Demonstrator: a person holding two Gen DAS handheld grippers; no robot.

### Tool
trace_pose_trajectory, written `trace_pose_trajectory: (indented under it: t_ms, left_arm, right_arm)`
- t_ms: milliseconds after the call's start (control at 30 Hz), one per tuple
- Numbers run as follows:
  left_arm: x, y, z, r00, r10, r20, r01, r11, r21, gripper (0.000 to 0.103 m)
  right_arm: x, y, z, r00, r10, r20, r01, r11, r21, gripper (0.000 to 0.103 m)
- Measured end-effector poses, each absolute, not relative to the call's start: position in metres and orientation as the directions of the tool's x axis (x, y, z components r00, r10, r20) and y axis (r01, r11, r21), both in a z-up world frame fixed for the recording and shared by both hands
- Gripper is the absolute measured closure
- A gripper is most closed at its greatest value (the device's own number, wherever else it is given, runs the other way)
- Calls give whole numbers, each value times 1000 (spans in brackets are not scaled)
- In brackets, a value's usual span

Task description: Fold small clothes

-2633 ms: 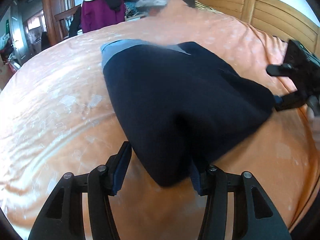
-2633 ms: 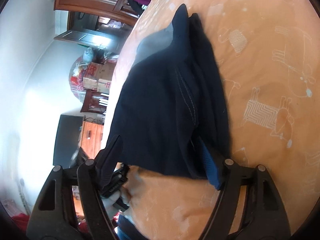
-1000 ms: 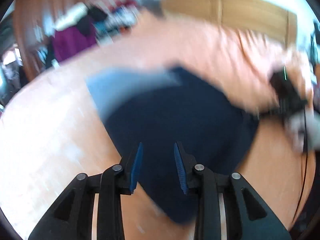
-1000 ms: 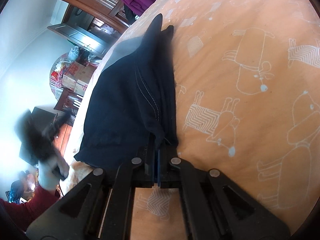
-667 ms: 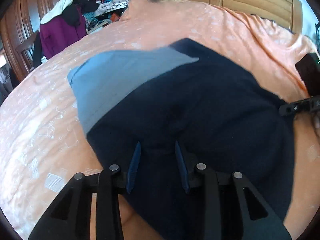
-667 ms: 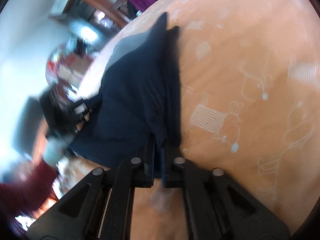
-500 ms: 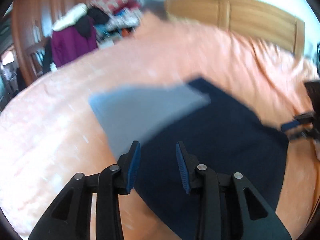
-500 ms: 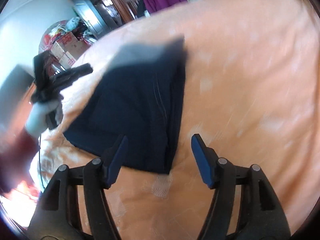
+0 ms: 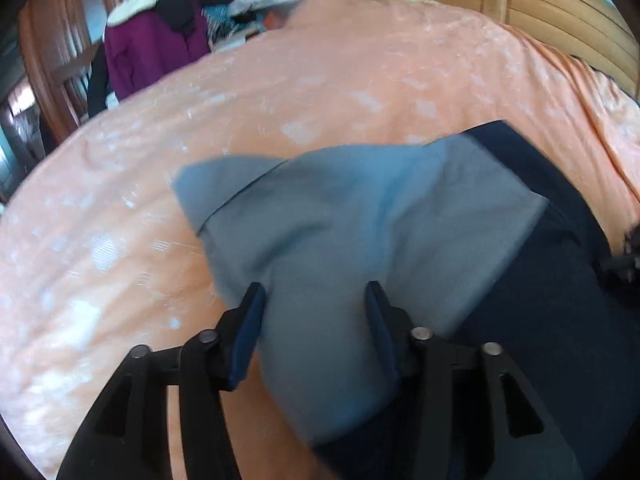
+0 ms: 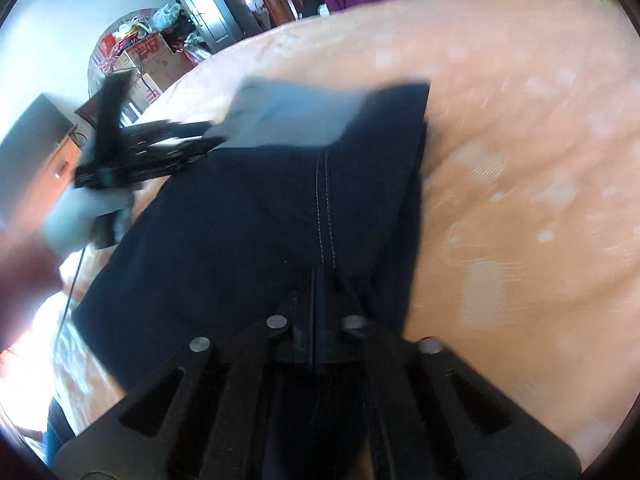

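Observation:
A navy garment (image 10: 260,208) with a light blue-grey panel (image 9: 360,216) lies flat on the orange bed sheet (image 9: 320,80). In the left wrist view my left gripper (image 9: 314,312) is open, its blue-padded fingers straddling the near end of the blue-grey panel. In the right wrist view my right gripper (image 10: 316,292) is shut on the garment's near navy edge, beside a double line of white stitching. The left gripper (image 10: 212,136) also shows there, blurred, reaching the blue-grey panel (image 10: 288,116) from the left in a gloved hand (image 10: 88,208).
A wooden headboard (image 9: 540,12) runs behind the bed. A purple jacket (image 9: 148,48) and piled clothes hang at the far left by a wooden wardrobe. Cardboard boxes (image 10: 152,56) and a dark doorway stand beyond the bed's edge. Patterned sheet (image 10: 520,160) stretches right of the garment.
My right gripper, open half a second ago, has closed on the navy edge. My left gripper has moved forward from the navy part onto the blue-grey panel and stands wider.

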State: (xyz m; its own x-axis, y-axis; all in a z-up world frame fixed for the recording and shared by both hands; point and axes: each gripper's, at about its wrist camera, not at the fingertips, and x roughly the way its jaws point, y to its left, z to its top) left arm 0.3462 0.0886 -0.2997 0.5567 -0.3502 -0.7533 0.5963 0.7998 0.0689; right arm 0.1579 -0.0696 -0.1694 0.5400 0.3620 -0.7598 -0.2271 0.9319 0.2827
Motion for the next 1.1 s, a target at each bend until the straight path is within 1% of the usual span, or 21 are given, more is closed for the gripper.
trace_pose_trajectory:
  t_ms: [33, 100, 133, 200, 300, 333, 367, 400, 433, 467, 533, 567, 600, 667, 767, 800, 833, 900, 1000, 1067, 1100]
  left_arm:
    - [327, 101, -286, 569, -379, -730, 604, 795, 58, 52]
    - [274, 120, -264, 539, -516, -666, 665, 746, -41, 54]
    - [240, 126, -256, 534, -553, -639, 693, 720, -44, 54]
    - [188, 133, -255, 492, -595, -635, 740, 670, -55, 52]
    - [124, 126, -277, 416, -592, -690, 778, 625, -67, 54]
    - [106, 119, -287, 405, -567, -717, 796, 605, -30, 45]
    - [88, 111, -298, 429, -518, -740, 798, 601, 42, 39]
    - [74, 106, -304, 468, -478, -744, 792, 600, 112, 39]
    - [70, 105, -302, 479, -463, -745, 785, 607, 127, 39]
    - [70, 107, -296, 476, -468, -744, 779, 617, 109, 40]
    - [67, 115, -271, 489, -518, -702, 765, 641, 60, 46]
    - [64, 118, -261, 515, -524, -678, 753, 654, 66, 46]
    - [63, 122, -254, 537, -525, -660, 743, 665, 76, 46]
    - [63, 124, -240, 584, -536, -610, 723, 685, 90, 46]
    - [71, 110, -245, 588, -544, -598, 732, 673, 107, 46]
    - [74, 100, -259, 550, -541, -637, 757, 645, 106, 46]
    - [79, 94, -277, 475, -523, -708, 781, 621, 66, 46]
    - [83, 84, -316, 367, -478, -798, 810, 586, 22, 52]
    - [76, 89, -296, 375, -503, -778, 800, 600, -3, 54]
    - [72, 106, -267, 412, -562, -717, 773, 633, -52, 54]
    - [73, 121, -252, 440, -595, -673, 745, 660, -96, 54]
  right_arm:
    - [145, -71, -160, 559, 367, -744, -239, 930, 280, 94]
    - [123, -72, -152, 572, 367, -733, -259, 929, 263, 93]
    - [109, -70, -151, 568, 366, -737, -273, 929, 251, 93]
    - [91, -67, -159, 548, 352, -759, -284, 932, 227, 93]
    - [81, -71, -180, 499, 345, -795, -252, 936, 247, 95]
    - [80, -74, -183, 501, 343, -795, -242, 937, 252, 96]
    - [82, -76, -182, 502, 343, -794, -235, 938, 256, 96]
    - [83, -77, -179, 506, 335, -795, -221, 941, 256, 96]
    - [83, -78, -176, 512, 328, -794, -215, 944, 251, 93]
    - [82, -76, -170, 519, 321, -792, -210, 946, 246, 90]
    - [74, -75, -158, 538, 320, -780, -213, 947, 242, 70]
    - [71, -73, -152, 551, 317, -772, -219, 948, 233, 65]
    - [70, -71, -149, 561, 312, -767, -220, 949, 226, 64]
    - [68, -70, -146, 573, 321, -755, -212, 947, 241, 64]
    - [70, -60, -150, 567, 339, -750, -219, 941, 259, 64]
    - [72, -55, -152, 556, 350, -754, -228, 936, 267, 64]
    - [74, -52, -155, 543, 355, -761, -234, 934, 269, 64]
    - [74, -51, -167, 508, 335, -794, -232, 940, 249, 66]
    - [67, -45, -152, 524, 342, -780, -256, 937, 239, 67]
    - [66, -30, -130, 539, 400, -741, -322, 911, 258, 74]
    - [69, -15, -119, 528, 450, -720, -377, 884, 276, 84]
